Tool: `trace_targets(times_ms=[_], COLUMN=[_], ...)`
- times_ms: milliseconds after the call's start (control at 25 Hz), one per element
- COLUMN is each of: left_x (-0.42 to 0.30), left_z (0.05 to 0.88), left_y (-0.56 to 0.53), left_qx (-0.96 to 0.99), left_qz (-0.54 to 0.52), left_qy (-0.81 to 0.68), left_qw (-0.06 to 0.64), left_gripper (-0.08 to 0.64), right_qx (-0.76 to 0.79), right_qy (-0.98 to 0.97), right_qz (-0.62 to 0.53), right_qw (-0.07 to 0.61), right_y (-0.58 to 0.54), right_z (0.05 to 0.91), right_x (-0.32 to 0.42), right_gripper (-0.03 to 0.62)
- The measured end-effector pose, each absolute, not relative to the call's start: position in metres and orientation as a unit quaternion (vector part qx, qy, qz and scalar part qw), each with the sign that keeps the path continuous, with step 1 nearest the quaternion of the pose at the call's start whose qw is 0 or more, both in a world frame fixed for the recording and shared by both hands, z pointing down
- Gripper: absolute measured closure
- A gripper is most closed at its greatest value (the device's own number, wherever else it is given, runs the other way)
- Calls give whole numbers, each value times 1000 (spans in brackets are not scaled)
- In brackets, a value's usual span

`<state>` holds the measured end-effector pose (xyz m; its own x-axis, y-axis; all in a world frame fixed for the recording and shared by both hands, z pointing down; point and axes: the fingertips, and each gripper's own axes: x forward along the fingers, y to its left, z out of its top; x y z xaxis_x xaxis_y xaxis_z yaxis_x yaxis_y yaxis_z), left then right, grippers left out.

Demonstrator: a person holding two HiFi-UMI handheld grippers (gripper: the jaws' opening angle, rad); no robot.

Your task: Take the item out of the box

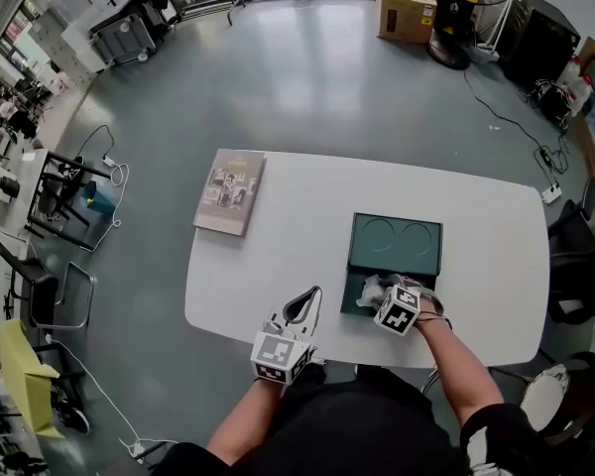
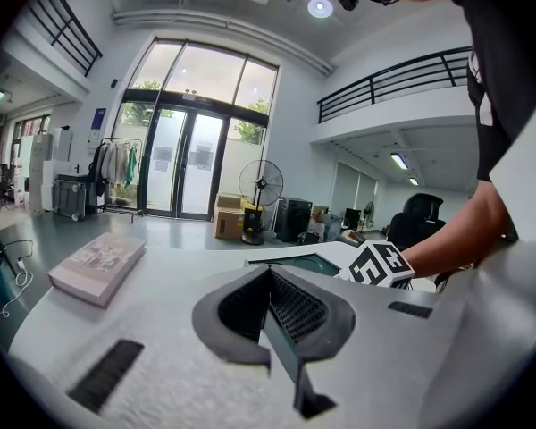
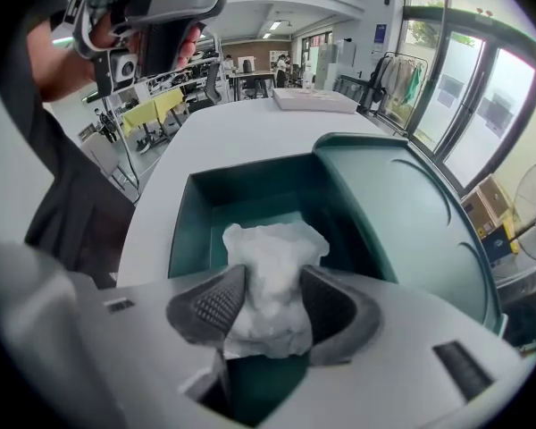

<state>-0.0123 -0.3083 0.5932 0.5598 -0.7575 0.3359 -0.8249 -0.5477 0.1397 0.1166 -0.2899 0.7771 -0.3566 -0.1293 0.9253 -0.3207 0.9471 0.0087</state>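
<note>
White crumpled bundle (image 3: 266, 257) is pinched between the pads of my right tongs (image 3: 270, 295), within the walls of the dark green box (image 3: 241, 195). In the head view it sits at the box's 6 o'clock end, nearest me, with the lid (image 1: 397, 241) laid open toward 12 o'clock. My left tongs (image 2: 268, 307) are pressed together on nothing, above the desk (image 1: 297, 256) edge at about the box's 8 o'clock. A book (image 1: 230, 191) lies well apart, toward 10 o'clock.

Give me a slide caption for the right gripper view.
Right gripper shut on a crumpled white item at the open green box, lid laid back.
</note>
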Motion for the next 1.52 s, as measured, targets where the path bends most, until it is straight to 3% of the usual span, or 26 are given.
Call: trace_targets(times_ms=[600,840,1520], left_x=[-21,-18,-1], left_z=[592,589,573], left_y=[-300,-295,-289], left_qx=[873,875,889], left_qz=[112,112,96], left_qy=[-455,-451,-430], left_qw=[138,135,121], left_gripper=[551,551,551], right_qx=[119,146,337], right_qy=[-814,-820,-859], right_qz=[51,34,-9], right_qw=[567,553,385], right_y=[-284,-285,-295], right_z=[775,756,629], right_x=[111,111,109], right_gripper=[478,485,485])
